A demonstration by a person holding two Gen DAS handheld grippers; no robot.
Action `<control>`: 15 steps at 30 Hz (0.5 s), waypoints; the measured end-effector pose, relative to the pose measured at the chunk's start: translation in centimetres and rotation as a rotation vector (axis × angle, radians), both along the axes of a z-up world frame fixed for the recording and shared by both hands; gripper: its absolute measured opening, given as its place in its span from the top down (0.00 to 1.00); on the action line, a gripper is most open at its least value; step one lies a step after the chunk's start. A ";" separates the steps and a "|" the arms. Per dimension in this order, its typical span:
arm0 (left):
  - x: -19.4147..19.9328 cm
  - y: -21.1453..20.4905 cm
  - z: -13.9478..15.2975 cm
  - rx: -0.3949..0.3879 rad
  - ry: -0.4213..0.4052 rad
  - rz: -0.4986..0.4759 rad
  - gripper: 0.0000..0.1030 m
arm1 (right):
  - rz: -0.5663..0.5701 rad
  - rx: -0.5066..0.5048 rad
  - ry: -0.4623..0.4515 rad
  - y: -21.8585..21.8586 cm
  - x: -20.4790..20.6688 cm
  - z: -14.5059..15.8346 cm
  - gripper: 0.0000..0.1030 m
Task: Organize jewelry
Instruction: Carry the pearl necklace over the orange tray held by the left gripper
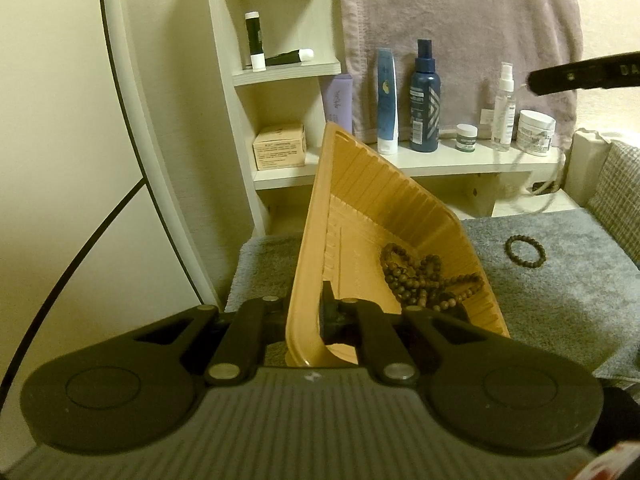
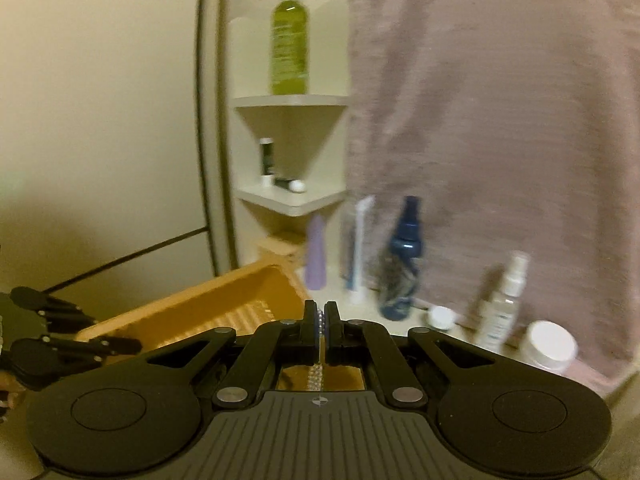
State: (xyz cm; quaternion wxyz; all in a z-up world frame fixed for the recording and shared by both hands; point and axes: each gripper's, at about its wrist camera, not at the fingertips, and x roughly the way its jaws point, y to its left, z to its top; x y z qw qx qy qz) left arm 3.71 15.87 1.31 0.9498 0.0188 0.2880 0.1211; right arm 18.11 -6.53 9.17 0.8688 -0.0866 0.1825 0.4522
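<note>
I saw dim, yellowish indoor light, strong fisheye bending at the edges, and heavy motion blur across my right-wrist view.

Ahead of the tool, a pale corner shelf unit (image 1: 276,68) stands against a cream wall (image 1: 52,100). Right of it, a mauve towel (image 1: 460,20) hangs over a low shelf (image 1: 472,160). Grey carpet (image 1: 560,280) spreads below under dim, yellowish light.

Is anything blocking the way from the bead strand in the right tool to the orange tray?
Nothing visible does. The right tool pinches a silvery bead strand above the ribbed orange plastic tray, whose open interior faces it. The left tool grips only the tray's near rim.
</note>
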 end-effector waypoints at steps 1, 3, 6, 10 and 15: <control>0.0 0.0 0.0 -0.001 -0.001 0.000 0.94 | 0.016 0.001 0.004 0.4 -0.2 -0.1 0.98; -0.1 0.0 0.0 -0.003 -0.002 0.000 0.94 | 0.043 -0.009 0.005 1.7 -0.5 -0.3 0.98; -0.2 0.0 0.0 -0.004 -0.003 0.000 0.94 | 0.082 -0.018 0.016 3.4 -0.8 -0.7 0.98; -0.2 0.1 -0.1 -0.006 -0.003 0.000 0.94 | 0.132 -0.033 0.034 5.5 -1.3 -1.3 0.98; -0.2 0.1 -0.1 -0.008 -0.003 0.001 0.94 | 0.194 -0.052 0.065 7.8 -2.0 -2.1 0.98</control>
